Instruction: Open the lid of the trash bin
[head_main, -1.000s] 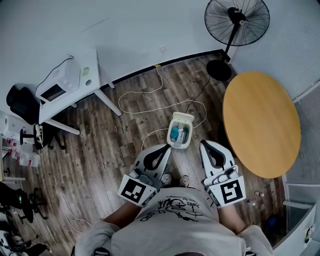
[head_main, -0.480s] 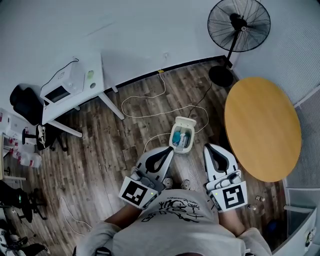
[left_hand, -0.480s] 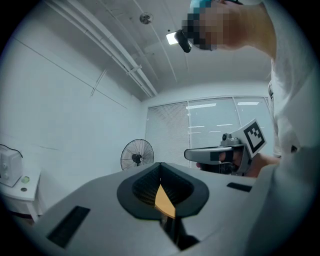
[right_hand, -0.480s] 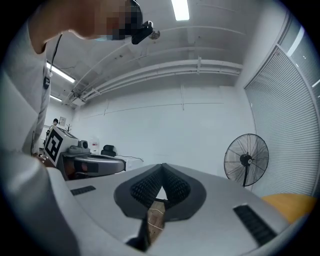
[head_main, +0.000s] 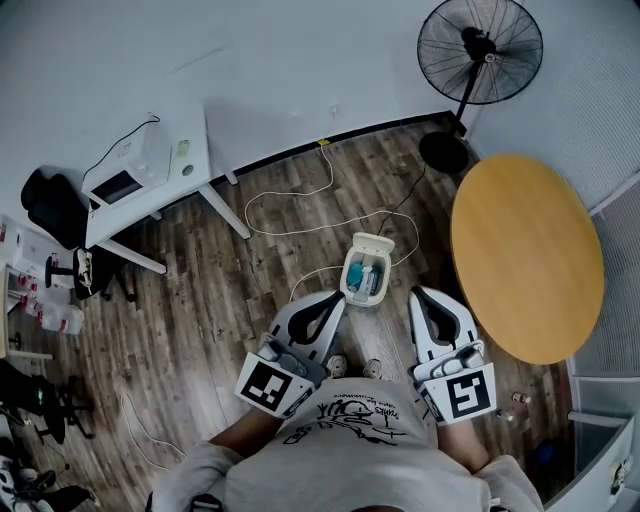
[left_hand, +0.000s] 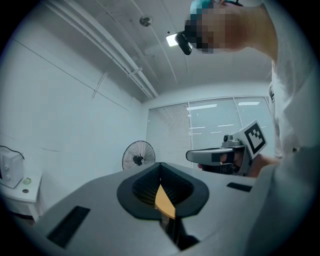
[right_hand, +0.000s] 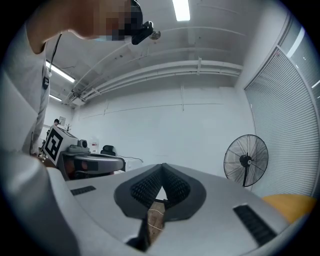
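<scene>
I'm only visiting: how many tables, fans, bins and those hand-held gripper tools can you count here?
Grippers: 2, the left gripper and right gripper
Tables: 2, the round table and white desk
Fans: 1, the fan
Bins: 1, the bin
Total: 6

No words, brand names or numbers can be read anywhere. The shirt (head_main: 352, 450) of the person carries a dark print (head_main: 345, 408) with lettering across the chest, but it is seen upside down and is too small to make out. The marker cube (head_main: 270, 384) on the left tool (head_main: 333, 300) and the one on the right tool (head_main: 421, 295) show only black-and-white square patterns, no letters.
</scene>
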